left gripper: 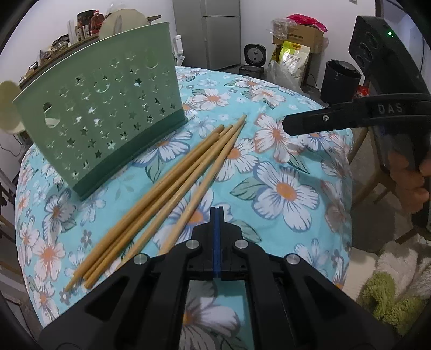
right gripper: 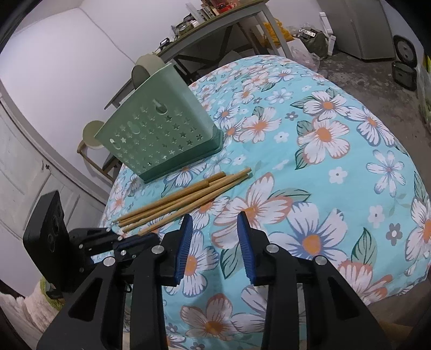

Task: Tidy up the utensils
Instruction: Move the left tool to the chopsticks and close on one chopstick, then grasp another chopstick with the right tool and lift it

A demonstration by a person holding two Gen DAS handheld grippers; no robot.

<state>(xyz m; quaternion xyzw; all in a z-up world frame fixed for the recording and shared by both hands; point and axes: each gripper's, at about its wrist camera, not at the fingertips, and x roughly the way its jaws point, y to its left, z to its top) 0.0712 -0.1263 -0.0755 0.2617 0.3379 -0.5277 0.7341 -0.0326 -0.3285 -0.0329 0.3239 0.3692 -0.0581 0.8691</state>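
Several wooden chopsticks point(left gripper: 175, 183) point(right gripper: 186, 198) lie in a loose bundle on the floral tablecloth point(left gripper: 282, 188) point(right gripper: 323, 188). Just behind them a pale green utensil holder point(left gripper: 102, 113) point(right gripper: 161, 134) with star-shaped holes stands upright. My left gripper point(left gripper: 217, 211) point(right gripper: 145, 238) is shut, its blue pads pressed together with nothing between them, at the near ends of the chopsticks; one stick runs under its left finger. My right gripper point(right gripper: 215, 215) point(left gripper: 293, 125) hovers open over bare cloth to the right of the bundle, with nothing between its pads.
The round table drops off close behind the holder and to the right. Beyond it are a fridge point(left gripper: 221, 32), cardboard boxes point(left gripper: 299, 35), a black bin point(left gripper: 339, 78), a cluttered side table point(right gripper: 215, 24) and stools point(right gripper: 93, 134). A shaggy rug point(left gripper: 390, 290) lies on the floor.
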